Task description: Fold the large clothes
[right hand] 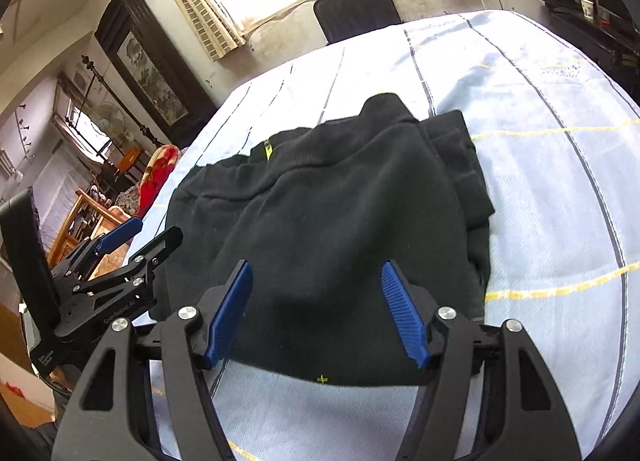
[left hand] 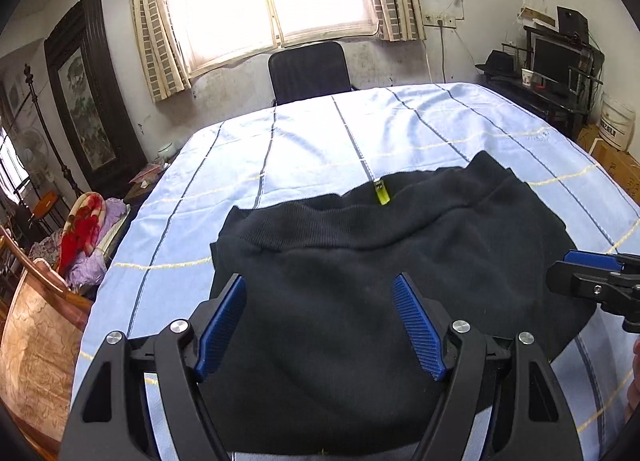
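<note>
Your left gripper [left hand: 320, 321] hangs over the near part of the black garment [left hand: 360, 281], its blue-padded fingers [left hand: 222, 327] spread wide with nothing between them. Your right gripper [right hand: 316, 311] sits the same way above the garment's near hem, jaws apart and empty. The garment lies folded into a compact bundle on the light blue striped tablecloth [right hand: 540, 141], with a small yellow tag [left hand: 382, 193] showing at its far edge.

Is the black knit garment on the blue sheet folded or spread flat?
Folded. The black knit garment lies as a compact bundle with layers stacked along its right edge. Both grippers hover open, holding nothing.
</note>
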